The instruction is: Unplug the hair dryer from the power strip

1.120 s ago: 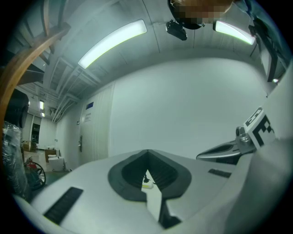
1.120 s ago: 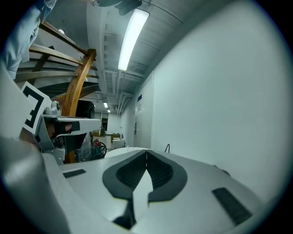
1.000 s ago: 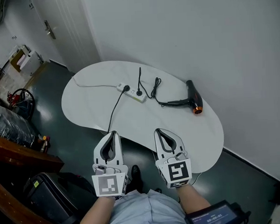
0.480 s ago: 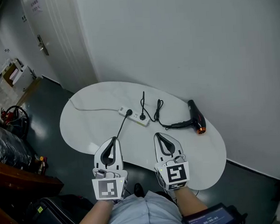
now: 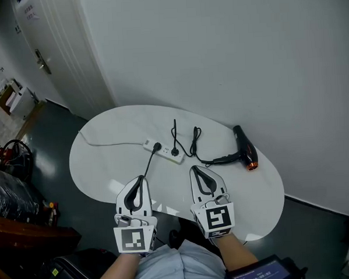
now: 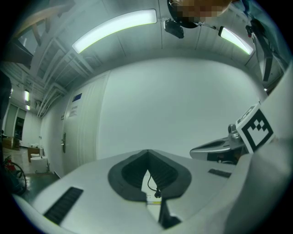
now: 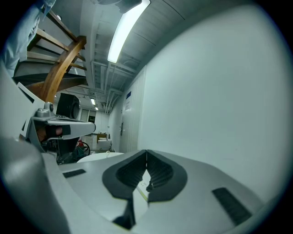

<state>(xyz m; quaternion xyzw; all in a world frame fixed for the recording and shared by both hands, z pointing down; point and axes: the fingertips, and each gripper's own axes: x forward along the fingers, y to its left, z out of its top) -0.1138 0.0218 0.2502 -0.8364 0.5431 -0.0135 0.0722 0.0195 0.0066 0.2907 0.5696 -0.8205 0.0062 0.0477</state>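
A black hair dryer (image 5: 243, 145) with an orange nozzle lies on the right of the white oval table (image 5: 106, 169). Its black cord (image 5: 196, 136) loops left to a plug (image 5: 175, 151) in the white power strip (image 5: 163, 150). A second black plug (image 5: 157, 147) sits in the strip's left part, and its cable runs toward me. My left gripper (image 5: 141, 179) and right gripper (image 5: 195, 170) hover side by side over the table's near edge, both shut and empty. Between the shut pads of the left gripper (image 6: 148, 152) the power strip (image 6: 153, 197) shows. The right gripper (image 7: 146, 151) points the same way.
The strip's white cord (image 5: 104, 143) trails to the table's left end. A white wall rises right behind the table, with a door (image 5: 42, 55) at the left. Boxes (image 5: 9, 98) and dark clutter (image 5: 14, 191) stand on the floor at the left. A screen device (image 5: 260, 272) sits by my right arm.
Both grippers have moved forward together, from short of the table to over its near edge. Their jaws have stayed shut. Nothing on the table has moved.
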